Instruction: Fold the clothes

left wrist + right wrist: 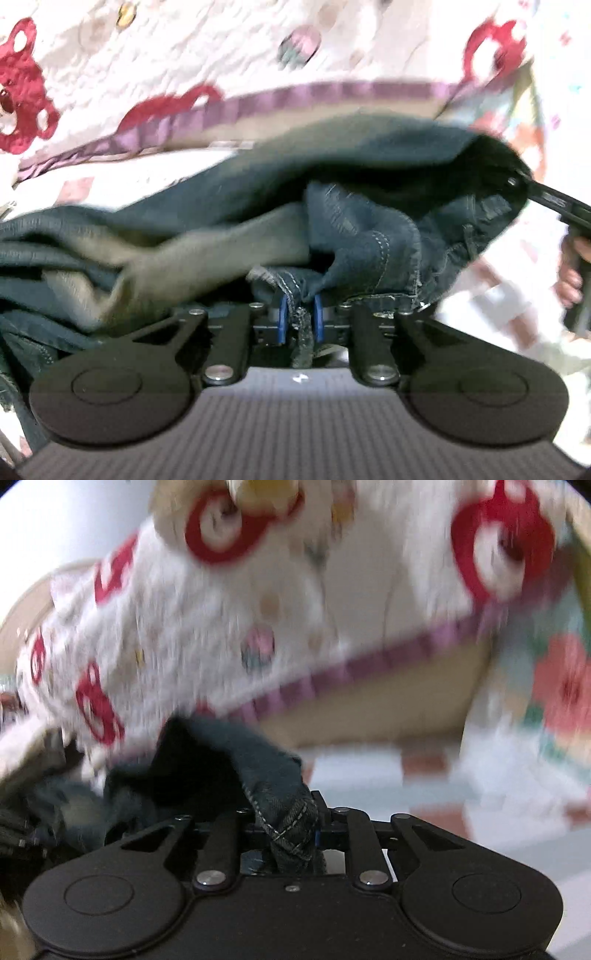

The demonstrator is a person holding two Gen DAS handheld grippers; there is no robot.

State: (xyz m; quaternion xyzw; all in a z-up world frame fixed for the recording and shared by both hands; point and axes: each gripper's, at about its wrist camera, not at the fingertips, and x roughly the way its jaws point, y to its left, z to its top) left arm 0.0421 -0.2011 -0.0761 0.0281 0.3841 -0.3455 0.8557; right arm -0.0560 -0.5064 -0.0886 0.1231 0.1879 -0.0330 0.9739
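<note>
Dark blue jeans (362, 225) hang bunched between the two grippers, with pale stitching and a lighter inner side showing. My left gripper (301, 317) is shut on a frayed seam edge of the jeans, its blue pads (282, 315) pressed against the cloth. In the left wrist view the right gripper (524, 181) grips the far end of the jeans at the upper right, a hand (570, 284) below it on the handle. In the right wrist view my right gripper (295, 834) is shut on a stitched hem of the jeans (258, 768), which hides its pads.
A white quilt (184, 66) with red bear prints and a purple border (332, 92) lies behind the jeans. The same quilt (221, 620) fills the right wrist view, with a flowered cloth (554, 686) at the right and a patterned sheet (461, 794) underneath.
</note>
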